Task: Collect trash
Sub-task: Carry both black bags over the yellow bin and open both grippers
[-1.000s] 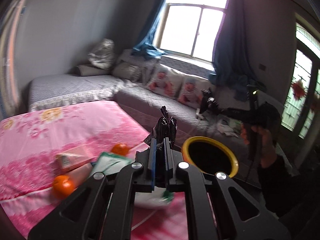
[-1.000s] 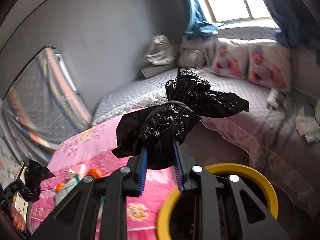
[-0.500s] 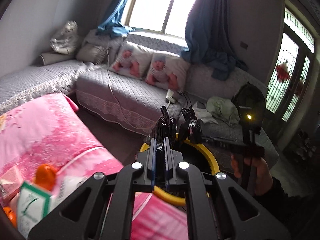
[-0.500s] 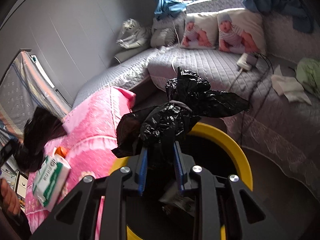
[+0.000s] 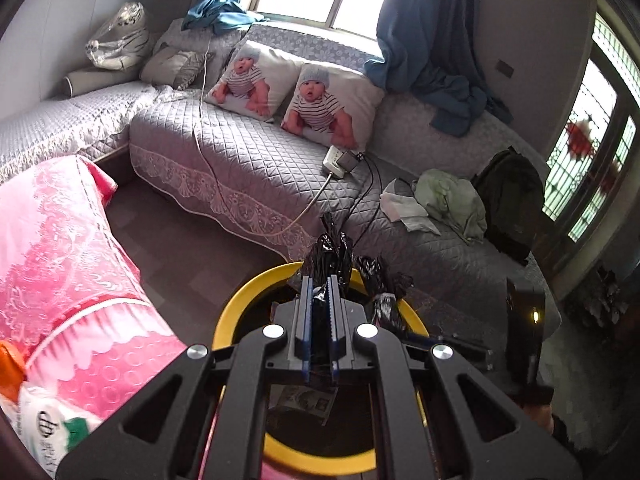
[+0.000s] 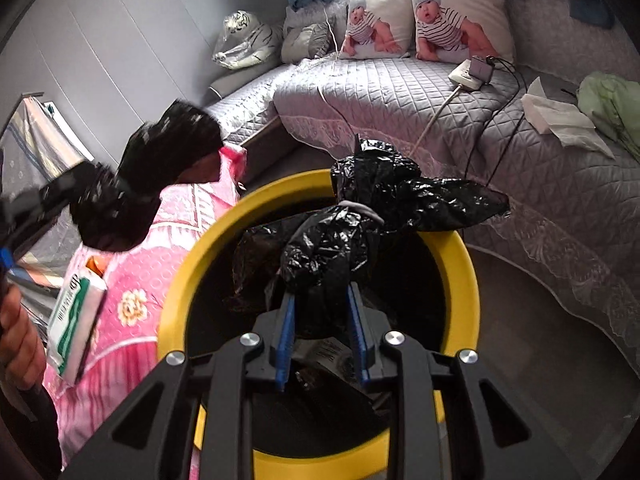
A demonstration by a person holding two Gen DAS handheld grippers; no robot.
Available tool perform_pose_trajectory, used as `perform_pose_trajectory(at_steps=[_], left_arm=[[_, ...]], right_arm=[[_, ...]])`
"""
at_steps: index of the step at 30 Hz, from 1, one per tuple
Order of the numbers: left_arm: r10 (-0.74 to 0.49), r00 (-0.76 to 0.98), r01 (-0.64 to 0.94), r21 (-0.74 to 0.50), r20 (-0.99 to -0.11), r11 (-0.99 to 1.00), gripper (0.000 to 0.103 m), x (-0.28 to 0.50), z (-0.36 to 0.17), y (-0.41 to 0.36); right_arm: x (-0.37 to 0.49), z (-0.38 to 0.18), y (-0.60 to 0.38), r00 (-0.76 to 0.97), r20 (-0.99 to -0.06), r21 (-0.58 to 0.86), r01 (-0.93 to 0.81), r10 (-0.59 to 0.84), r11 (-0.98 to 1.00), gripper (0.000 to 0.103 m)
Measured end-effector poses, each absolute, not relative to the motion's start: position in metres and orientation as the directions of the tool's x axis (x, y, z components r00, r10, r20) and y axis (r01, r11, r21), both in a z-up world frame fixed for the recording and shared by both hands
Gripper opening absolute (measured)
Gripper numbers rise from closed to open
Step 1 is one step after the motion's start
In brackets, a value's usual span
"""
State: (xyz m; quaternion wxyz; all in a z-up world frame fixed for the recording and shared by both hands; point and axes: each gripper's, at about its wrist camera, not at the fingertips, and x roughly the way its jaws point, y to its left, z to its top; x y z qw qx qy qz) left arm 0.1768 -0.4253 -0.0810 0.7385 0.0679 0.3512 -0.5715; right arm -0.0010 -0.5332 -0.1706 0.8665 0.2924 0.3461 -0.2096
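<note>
Here, both tongs hang over the round yellow-rimmed bin with a dark inside (image 6: 460,276), which stands on the floor between the pink flowered bedcover (image 5: 60,248) and the grey quilted sofa (image 5: 248,160).

Right tongs (image 6: 322,320): blue pads clamped on the knotted neck of a crumpled black plastic bag (image 6: 360,220); the bag's bulk sits above the bin's mouth, its loose ends spread toward the sofa.

Left tongs (image 5: 319,320): pads pressed together on a thin twist of black plastic film (image 5: 330,250) that sticks up past the tips, over the bin's far rim. Whether this is a corner of the same bag or a separate piece, the view does not settle.

A white and green paper packet (image 6: 74,320) lies on the bedcover by the bin. Inside the bin, some printed paper shows.
</note>
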Motion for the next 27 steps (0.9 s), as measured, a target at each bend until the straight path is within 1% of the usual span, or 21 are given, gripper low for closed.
perform_pose_trajectory(at_steps=[7,9,13,14,16,17,18,19,20,25,27], left_arm=[[-0.778,0.112,0.87,-0.317,-0.619,0.378,0.007,0.178,-0.092,-0.444],[-0.775,0.107,0.859,-0.335,-0.622,0.388,0.007,0.182,-0.095,-0.445],[-0.77,0.117,0.846,-0.343,-0.627,0.409,0.007,0.188,-0.097,-0.444],[-0.769,0.121,0.84,-0.349,-0.628,0.417,0.007,0.19,-0.098,-0.443],[-0.767,0.124,0.828,-0.36,-0.629,0.429,0.009,0.193,-0.1,-0.44],[-0.768,0.126,0.822,-0.368,-0.628,0.436,0.015,0.196,-0.101,-0.438],[-0.768,0.131,0.815,-0.373,-0.627,0.443,0.031,0.197,-0.102,-0.437],[-0.77,0.134,0.812,-0.377,-0.624,0.446,0.042,0.198,-0.102,-0.434],[-0.772,0.143,0.807,-0.378,-0.619,0.452,0.058,0.198,-0.102,-0.432],[-0.782,0.154,0.808,-0.379,-0.604,0.451,0.061,0.196,-0.096,-0.427],[-0.791,0.156,0.804,-0.389,-0.592,0.45,0.073,0.197,-0.092,-0.423]], right_arm=[[-0.005,-0.178,-0.533,0.667,-0.731,0.361,0.559,-0.145,0.746,0.024],[-0.005,-0.177,-0.533,0.67,-0.728,0.364,0.555,-0.143,0.748,0.026],[-0.006,-0.175,-0.534,0.674,-0.723,0.363,0.556,-0.151,0.747,0.032],[-0.006,-0.174,-0.534,0.674,-0.722,0.361,0.558,-0.155,0.747,0.035],[-0.006,-0.173,-0.536,0.676,-0.719,0.362,0.563,-0.161,0.743,0.05],[-0.007,-0.173,-0.537,0.676,-0.718,0.362,0.567,-0.167,0.74,0.053],[-0.008,-0.172,-0.538,0.678,-0.715,0.364,0.572,-0.173,0.735,0.054],[-0.009,-0.171,-0.539,0.679,-0.713,0.367,0.574,-0.175,0.732,0.055],[-0.01,-0.171,-0.54,0.681,-0.711,0.371,0.576,-0.177,0.729,0.055],[-0.019,-0.162,-0.542,0.701,-0.687,0.391,0.581,-0.194,0.714,0.059],[-0.025,-0.157,-0.542,0.713,-0.67,0.404,0.582,-0.205,0.706,0.067]])
